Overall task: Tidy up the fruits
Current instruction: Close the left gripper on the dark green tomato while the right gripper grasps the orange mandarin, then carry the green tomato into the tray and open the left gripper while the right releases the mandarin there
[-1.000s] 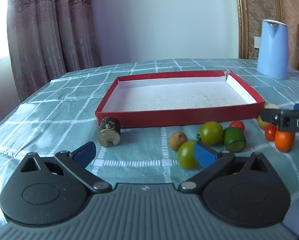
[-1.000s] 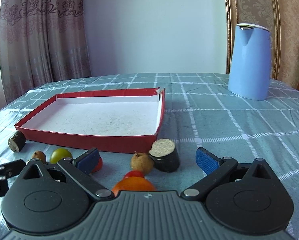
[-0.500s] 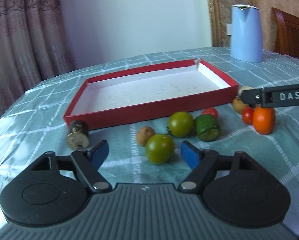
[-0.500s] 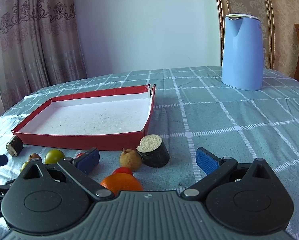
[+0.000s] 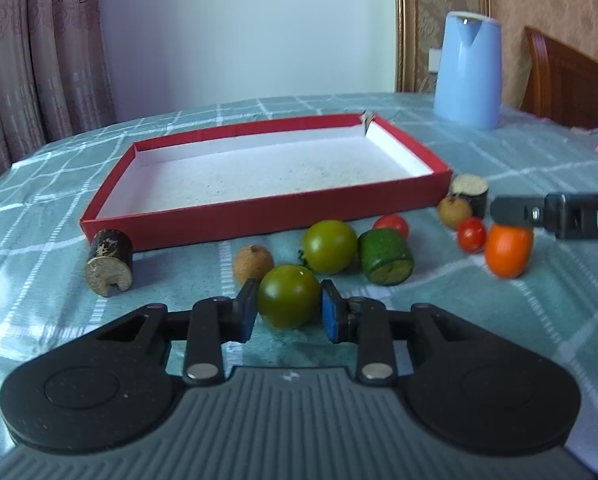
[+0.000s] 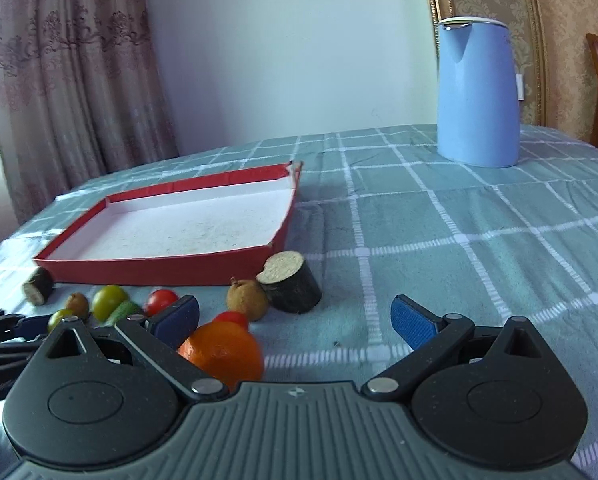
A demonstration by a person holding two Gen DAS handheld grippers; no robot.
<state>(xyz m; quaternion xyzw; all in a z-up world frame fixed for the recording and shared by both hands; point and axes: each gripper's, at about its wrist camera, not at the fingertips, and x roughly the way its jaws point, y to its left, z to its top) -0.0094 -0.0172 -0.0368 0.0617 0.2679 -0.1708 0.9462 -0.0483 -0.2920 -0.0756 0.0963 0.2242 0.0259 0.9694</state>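
Observation:
My left gripper (image 5: 287, 306) is shut on a green tomato (image 5: 289, 295) on the tablecloth, its blue pads touching both sides. Behind it lie a brown longan (image 5: 253, 263), a second green tomato (image 5: 329, 245), a cut cucumber piece (image 5: 386, 256) and a red cherry tomato (image 5: 391, 223). The red tray (image 5: 255, 213) with a white floor stands beyond them. My right gripper (image 6: 295, 320) is open and empty, with an orange fruit (image 6: 222, 353) by its left finger. A brown fruit (image 6: 246, 299) and a dark cut stub (image 6: 290, 287) lie ahead of it.
A blue kettle (image 6: 477, 92) stands at the back right. Another dark cut stub (image 5: 109, 266) lies left of the tray's front corner. A wooden chair (image 5: 567, 80) is at the far right. The right gripper's finger (image 5: 555, 214) reaches in over the orange fruit (image 5: 507, 250).
My left gripper has swung right, moved onto the green tomato and closed on it. My right gripper has shifted slightly and stays open.

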